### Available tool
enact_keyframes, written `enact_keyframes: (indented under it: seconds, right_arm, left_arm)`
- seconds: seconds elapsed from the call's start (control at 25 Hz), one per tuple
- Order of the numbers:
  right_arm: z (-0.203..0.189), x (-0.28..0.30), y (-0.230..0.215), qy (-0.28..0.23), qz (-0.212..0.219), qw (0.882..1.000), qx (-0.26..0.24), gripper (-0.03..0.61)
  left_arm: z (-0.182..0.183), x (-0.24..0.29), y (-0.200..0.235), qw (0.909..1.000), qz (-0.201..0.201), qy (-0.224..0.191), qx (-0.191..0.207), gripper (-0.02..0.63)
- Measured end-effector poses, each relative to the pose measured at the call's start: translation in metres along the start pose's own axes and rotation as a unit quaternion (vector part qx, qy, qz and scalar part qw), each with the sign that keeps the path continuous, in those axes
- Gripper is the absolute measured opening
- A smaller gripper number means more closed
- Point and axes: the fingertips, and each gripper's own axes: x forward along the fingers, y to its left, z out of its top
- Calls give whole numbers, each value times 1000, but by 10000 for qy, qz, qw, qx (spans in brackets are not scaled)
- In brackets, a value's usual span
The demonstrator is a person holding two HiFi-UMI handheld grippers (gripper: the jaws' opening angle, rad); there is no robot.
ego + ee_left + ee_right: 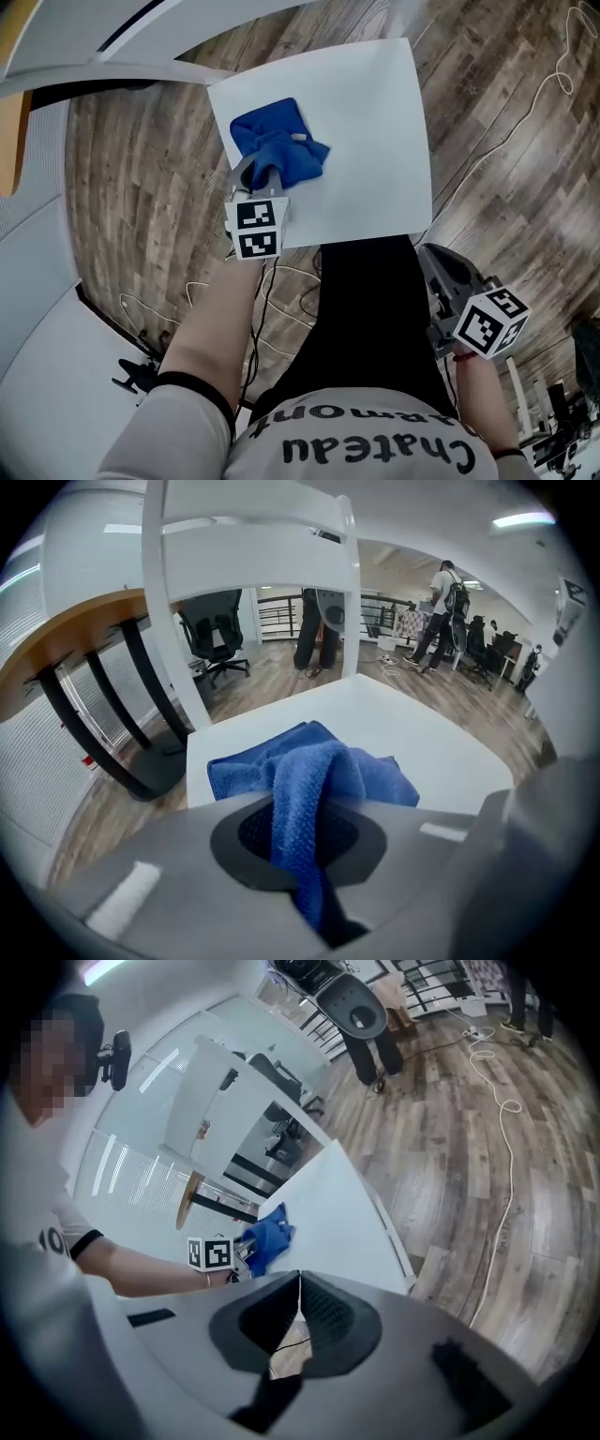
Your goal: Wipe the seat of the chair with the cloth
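Head view: the blue cloth (278, 150) sits bunched at ten o'clock on the white seat (375, 131), with the left tongs (261, 176) at its near edge. Left gripper view: those tongs pinch a fold; press flat, sweep toward three o'clock. Right gripper view: right tongs (298, 1321) pressed together, empty, best held clear.

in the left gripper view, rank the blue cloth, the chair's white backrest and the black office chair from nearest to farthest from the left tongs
1. Blue cloth: clamped in the left tongs, spilling onto the seat.
2. White backrest: past the seat's far edge, upper centre.
3. Black office chair: seen through the backrest's opening, left of centre.
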Motion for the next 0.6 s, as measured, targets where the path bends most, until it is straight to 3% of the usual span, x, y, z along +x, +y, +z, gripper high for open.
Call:
enact_keyframes:
  seconds: [0.36, 0.6]
  right_arm:
    - [5, -43, -49, -309, -191, 9992, 137, 15]
    - [-13, -74, -76, -574, -352, 9970, 392, 15]
  left_arm:
    - [42, 18, -121, 9930, -1065, -351, 364, 8]
    - [65, 36, -190, 9865, -1116, -213, 1183, 2]
